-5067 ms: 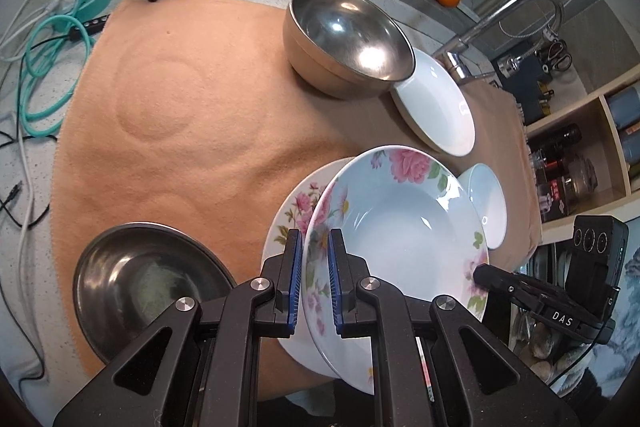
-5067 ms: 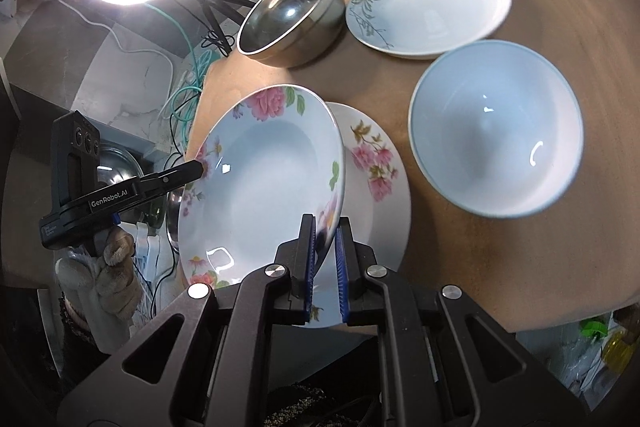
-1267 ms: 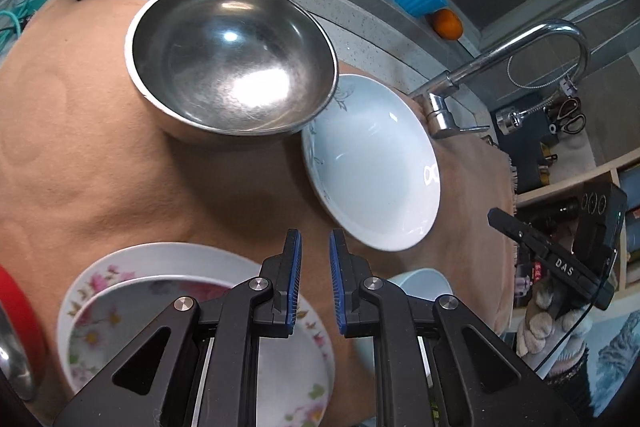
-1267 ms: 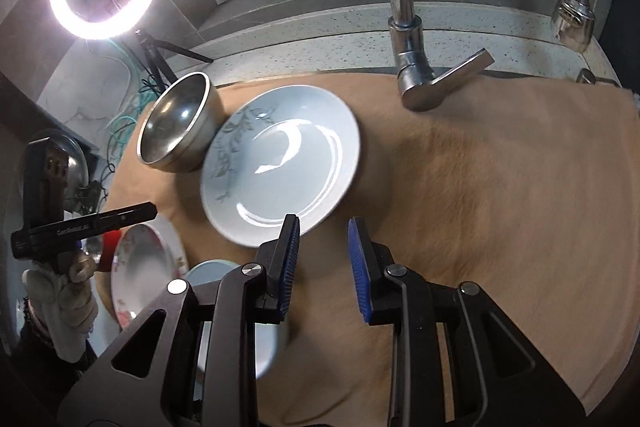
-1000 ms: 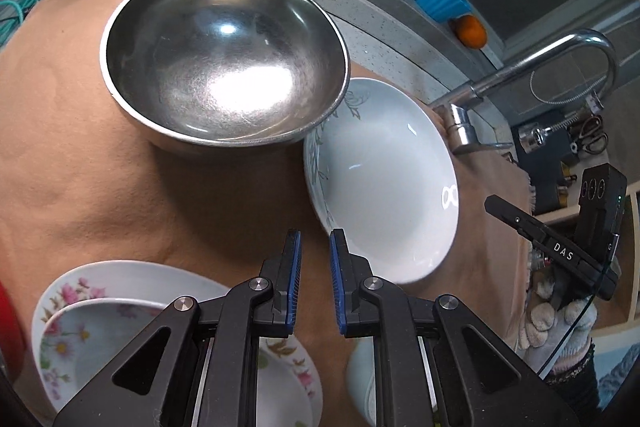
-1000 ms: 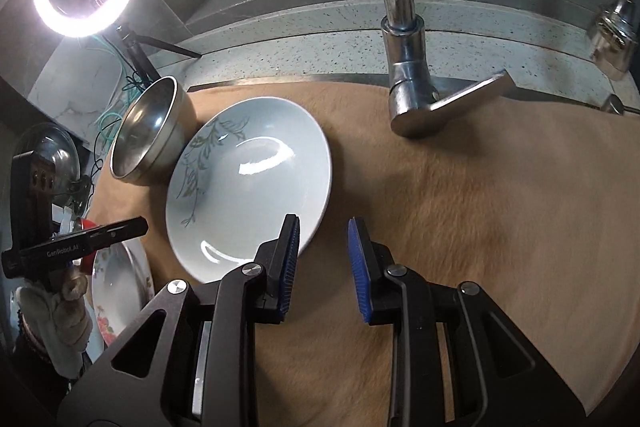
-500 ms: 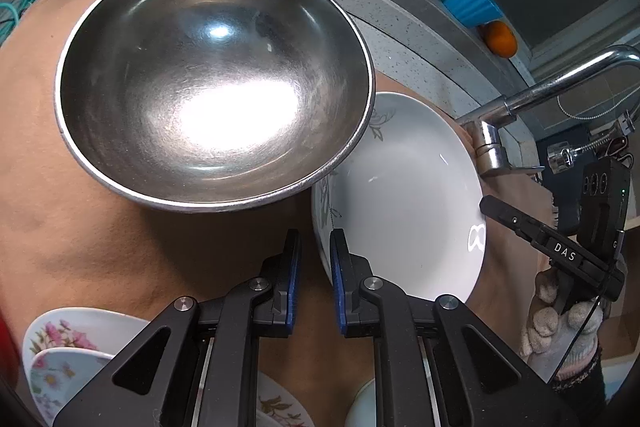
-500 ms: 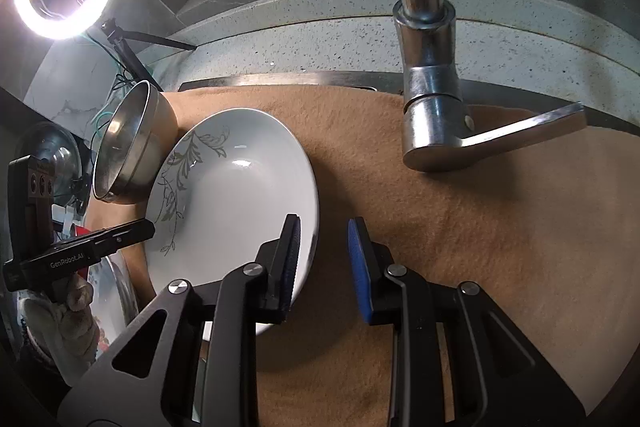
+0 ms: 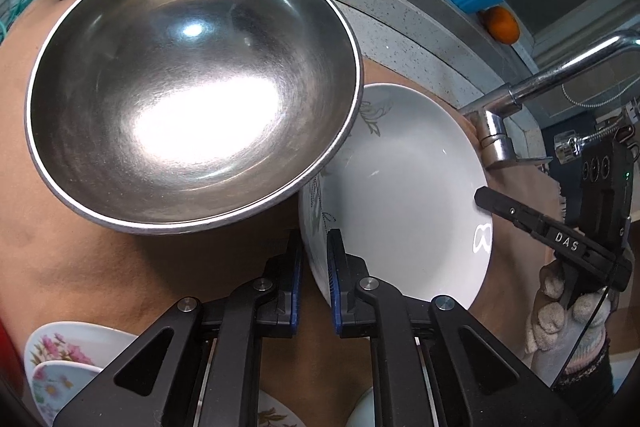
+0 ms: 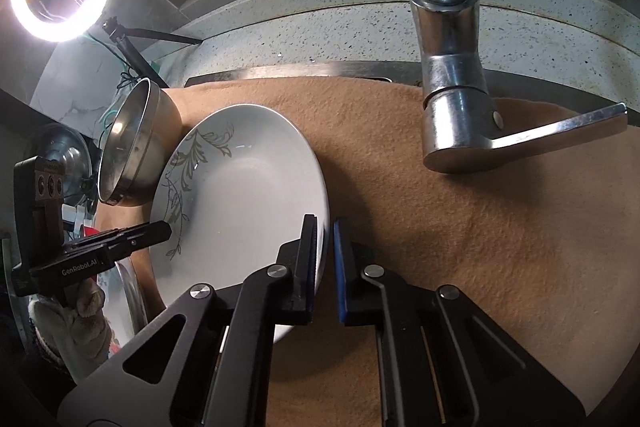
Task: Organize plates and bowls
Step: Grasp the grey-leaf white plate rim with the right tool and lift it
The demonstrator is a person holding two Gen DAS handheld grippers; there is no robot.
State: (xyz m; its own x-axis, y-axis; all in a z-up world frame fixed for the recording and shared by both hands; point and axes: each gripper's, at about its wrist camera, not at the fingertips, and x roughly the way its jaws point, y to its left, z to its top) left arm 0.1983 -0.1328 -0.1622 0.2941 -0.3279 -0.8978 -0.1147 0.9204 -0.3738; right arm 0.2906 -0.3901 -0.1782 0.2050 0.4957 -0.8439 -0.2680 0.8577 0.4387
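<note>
A: Look of the white plate [image 9: 400,195]?

B: Glossy, shallow, with grey leafy sprigs along one side. Lies on the tan cloth [image 9: 80,267], just beside the steel bowl [image 9: 192,99].

A: Against the left gripper [image 9: 314,243]?

B: Spreads from the pads toward 1 o'clock. Rim between both blue pads, clamped.

A: And the right gripper [image 10: 324,223]?

B: Clenched on the opposite rim. From there, plate fans out toward 10 o'clock, tap [image 10: 452,107] up at 1 o'clock.

A: Anything hidden?

B: In the left wrist view, plate's edge at 10 o'clock covered by the bowl's rim; cannot tell whether touching. Floral plates [image 9: 60,347] at 7 o'clock cut off by the gripper body and the frame. In the right wrist view, near rim tucked behind the left-hand pad, so contact with the other pad hard to judge by eye.
</note>
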